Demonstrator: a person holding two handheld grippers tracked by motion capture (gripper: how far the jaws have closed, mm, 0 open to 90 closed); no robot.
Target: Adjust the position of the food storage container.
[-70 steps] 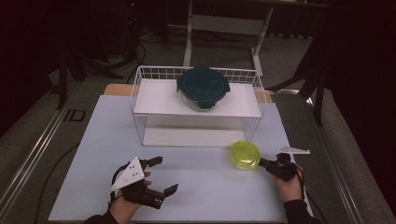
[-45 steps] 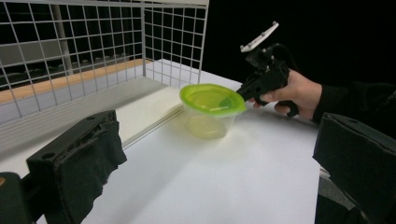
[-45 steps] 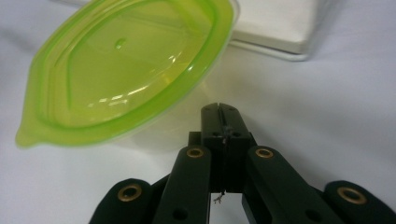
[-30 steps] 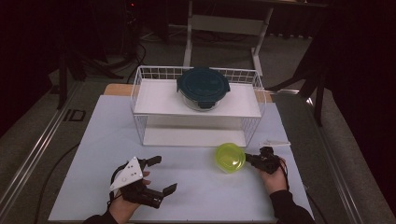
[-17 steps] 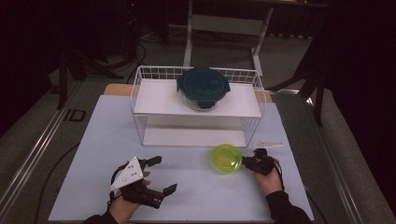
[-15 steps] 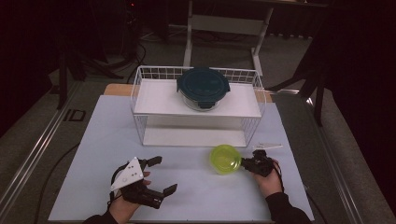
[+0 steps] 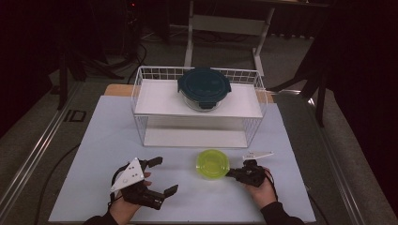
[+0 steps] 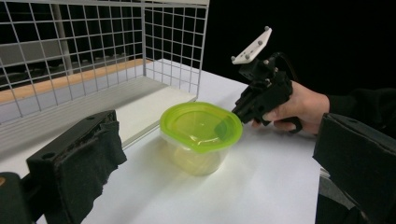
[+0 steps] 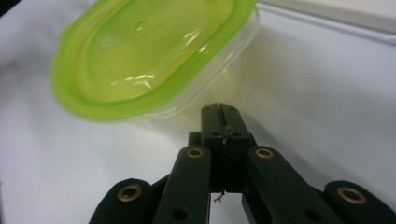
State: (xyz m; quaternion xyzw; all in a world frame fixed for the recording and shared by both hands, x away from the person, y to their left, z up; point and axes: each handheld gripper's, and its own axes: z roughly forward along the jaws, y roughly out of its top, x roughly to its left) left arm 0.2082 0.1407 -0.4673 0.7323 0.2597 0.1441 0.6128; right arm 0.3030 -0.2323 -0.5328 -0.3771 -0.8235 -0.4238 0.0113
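A clear tub with a lime-green lid (image 7: pixel 212 163) stands on the white table in front of the wire rack. My right gripper (image 7: pixel 228 173) is shut, and its closed tip rests against the tub's right side, just under the lid's rim (image 9: pixel 144 51). Nothing is held between its jaws (image 9: pixel 219 109). In the left gripper view the same tub (image 8: pixel 201 126) stands upright with the right gripper (image 8: pixel 236 109) touching its edge. My left gripper (image 7: pixel 164 175) lies at the front left, open and empty, with its pads (image 8: pixel 88 149) wide apart and pointing at the tub.
A white wire rack (image 7: pixel 141 93) with two white shelves stands at the back centre. On its upper shelf sits a glass container with a dark teal lid (image 7: pixel 204 86). The rack's lower shelf (image 8: pixel 140 100) lies just behind the tub. The table's edge runs close behind both hands.
My right gripper has slid left across the table and the green-lidded tub has moved left with it, from the rack's right corner towards the middle. The left gripper stayed still.
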